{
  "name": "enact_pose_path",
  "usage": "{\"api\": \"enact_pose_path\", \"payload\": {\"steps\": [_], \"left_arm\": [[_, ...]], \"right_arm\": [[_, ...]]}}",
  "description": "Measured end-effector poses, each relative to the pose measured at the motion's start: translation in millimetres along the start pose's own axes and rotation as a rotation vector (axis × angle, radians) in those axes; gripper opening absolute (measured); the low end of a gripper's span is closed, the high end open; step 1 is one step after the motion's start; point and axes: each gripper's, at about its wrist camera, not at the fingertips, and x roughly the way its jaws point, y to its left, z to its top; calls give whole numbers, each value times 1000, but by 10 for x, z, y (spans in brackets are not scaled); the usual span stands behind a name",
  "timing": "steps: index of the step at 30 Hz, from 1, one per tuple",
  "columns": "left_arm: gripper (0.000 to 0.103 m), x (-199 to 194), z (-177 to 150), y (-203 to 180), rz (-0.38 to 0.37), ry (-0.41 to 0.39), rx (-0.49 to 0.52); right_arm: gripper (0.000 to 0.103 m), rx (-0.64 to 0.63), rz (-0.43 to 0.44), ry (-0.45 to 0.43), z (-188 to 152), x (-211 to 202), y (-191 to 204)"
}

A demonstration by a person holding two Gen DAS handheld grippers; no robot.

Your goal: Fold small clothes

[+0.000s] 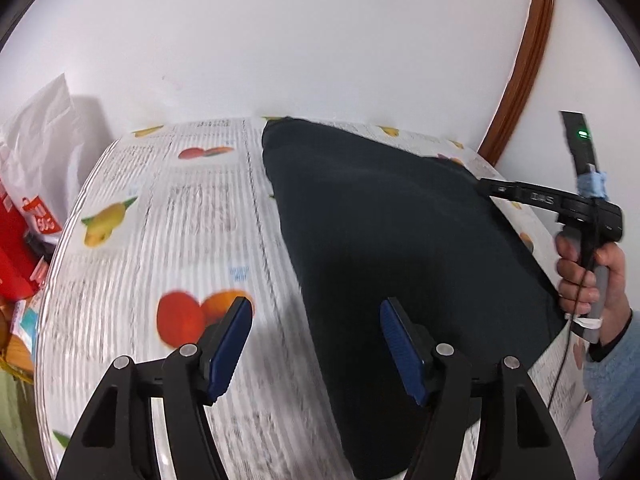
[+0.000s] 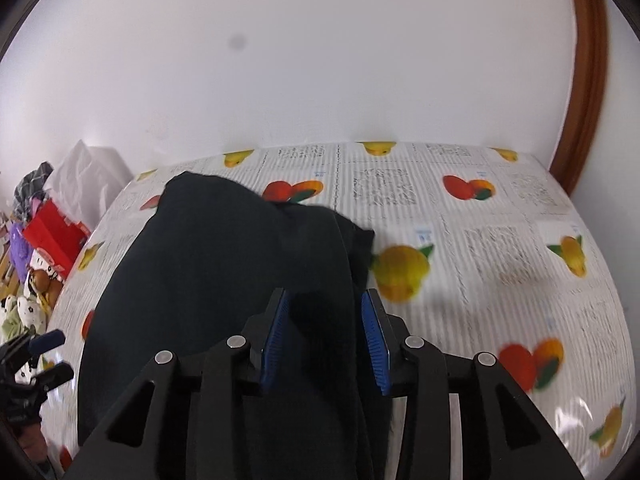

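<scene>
Dark garment (image 2: 224, 264) is spread flat on fruit-print table (image 2: 500, 240) for folding. Left gripper (image 1: 316, 344) jaws released, nothing between. Right gripper (image 2: 326, 336) jaws parted w/ cloth edge between, prob. not pinched.

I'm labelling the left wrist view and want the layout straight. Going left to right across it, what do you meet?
Red box → white plastic bag → fruit-print tablecloth → dark garment → right gripper, seen from the side → the hand holding it → brown wooden frame higher up, on the wall.
</scene>
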Motion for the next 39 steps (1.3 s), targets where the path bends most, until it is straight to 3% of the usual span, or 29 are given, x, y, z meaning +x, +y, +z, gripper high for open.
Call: {"api": "enact_pose_path", "payload": {"steps": [6,8,9,10,13,15,17,19,24,28,33,35,36,37,39], "left_arm": [[65,248,143,55,-22,26,-8],[68,328,147,68,-34,31,-9],[68,356,147,79,-36,34,-10],[69,380,146,93,-42,38,-11],[69,410,139,136,-72,42,-23],[69,420,141,136,-81,45,-28],[69,415,141,130,-80,47,-28],[69,392,133,121,-74,43,-25],[67,244,68,99,-59,24,-10],[67,135,-26,46,-80,16,-8],[67,112,-153,-15,-85,23,-31],[69,132,-181,-29,-60,24,-38],[69,135,-199,-42,-48,26,-40],[69,138,-206,-47,-45,27,-44],[69,133,-217,-61,-40,29,-47]], "right_arm": [[38,98,29,75,318,469,-53],[29,118,39,93,397,616,-53],[16,100,56,97,431,663,-25],[11,74,81,84,460,656,-2],[11,80,180,-83,498,426,-100],[11,127,179,-50,514,544,-166],[12,137,91,41,523,762,-169],[14,164,107,79,523,778,-227],[22,111,69,27,394,284,-279],[39,56,95,25,69,-91,-313],[41,27,140,64,-405,-202,-343],[27,50,152,91,-494,-99,-351],[7,55,180,92,-517,-73,-347],[6,50,187,73,-524,-86,-348],[3,65,168,-90,-553,-337,-418]]}}
